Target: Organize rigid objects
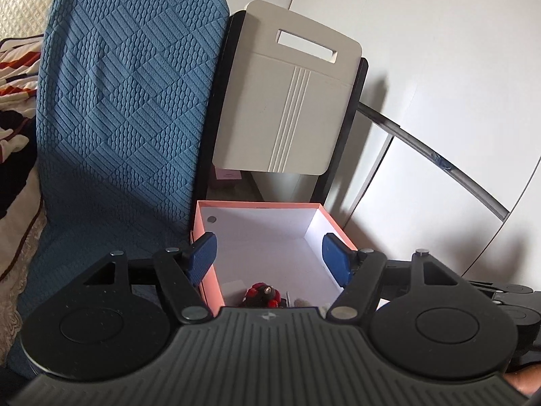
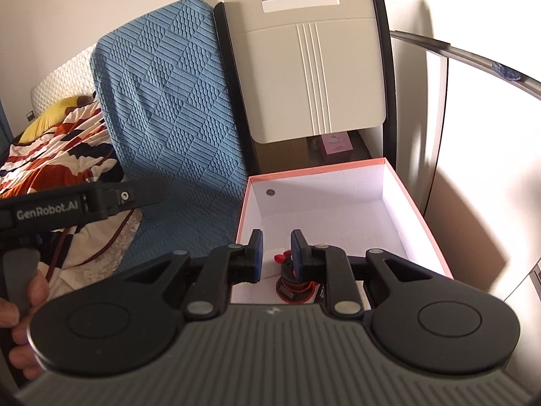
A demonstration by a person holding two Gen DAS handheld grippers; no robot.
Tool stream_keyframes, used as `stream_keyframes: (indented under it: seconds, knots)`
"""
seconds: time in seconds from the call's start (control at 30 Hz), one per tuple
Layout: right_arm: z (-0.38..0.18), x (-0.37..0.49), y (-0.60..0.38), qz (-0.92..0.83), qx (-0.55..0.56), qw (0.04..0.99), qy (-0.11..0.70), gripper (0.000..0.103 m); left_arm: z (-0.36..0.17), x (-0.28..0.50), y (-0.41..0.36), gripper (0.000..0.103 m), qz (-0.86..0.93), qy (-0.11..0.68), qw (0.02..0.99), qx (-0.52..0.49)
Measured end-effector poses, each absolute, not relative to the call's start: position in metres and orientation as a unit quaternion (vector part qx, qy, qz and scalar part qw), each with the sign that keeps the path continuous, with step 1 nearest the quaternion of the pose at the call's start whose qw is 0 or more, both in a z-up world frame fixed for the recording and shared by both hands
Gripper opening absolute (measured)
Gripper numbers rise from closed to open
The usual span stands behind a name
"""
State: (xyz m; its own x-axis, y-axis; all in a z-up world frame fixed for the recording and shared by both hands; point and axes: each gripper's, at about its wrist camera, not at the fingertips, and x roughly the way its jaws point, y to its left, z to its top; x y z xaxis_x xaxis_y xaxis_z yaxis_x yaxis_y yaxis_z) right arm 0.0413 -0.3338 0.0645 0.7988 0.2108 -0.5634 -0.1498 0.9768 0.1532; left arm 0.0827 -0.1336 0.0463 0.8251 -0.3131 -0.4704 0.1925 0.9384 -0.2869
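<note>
A: Where do the claws sit over the box?

B: The left gripper (image 1: 268, 257) hangs above the near end of the pink box (image 1: 260, 205), jaws spread about as wide as the box, holding nothing. One blue pad (image 1: 202, 253) lines up over the left rim, the other over the right rim.

A: And the right one?

B: The right gripper (image 2: 277, 253) is released too, though its jaws stand close together, a narrow gap between the pads with nothing pinched in it. It points down into the box's near end.

A: The object?

B: A red and black gadget (image 2: 294, 286) lies on the white box floor, just below and beyond the right claw's tips. From the left wrist view only its top shows; the gripper body covers the rest, so I cannot tell what it is.

A: Open room?

B: The far half of the box floor ahead of both claws is bare. Left of the box a blue quilted cushion (image 1: 128, 108) presses close; behind it a beige panel (image 1: 287, 101) leans upright; a white wall (image 1: 439, 67) stands to the right.

A: Anything cut off?

B: A hand (image 2: 20, 318) at the left edge of the right wrist view, partly hidden by the left gripper's handle.
</note>
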Motion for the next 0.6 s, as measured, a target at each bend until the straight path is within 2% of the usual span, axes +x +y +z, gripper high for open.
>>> stream_keyframes:
  seconds: [0.4, 0.6]
  knots:
    - [0.043, 0.027, -0.327, 0.084, 0.048, 0.942, 0.322, 0.022, 0.041, 0.079, -0.125, 0.08, -0.124, 0.268, 0.95, -0.097]
    - [0.028, 0.026, -0.328, 0.077, 0.047, 0.938, 0.336, 0.022, 0.032, 0.074, -0.126, 0.089, -0.112, 0.277, 0.951, -0.076]
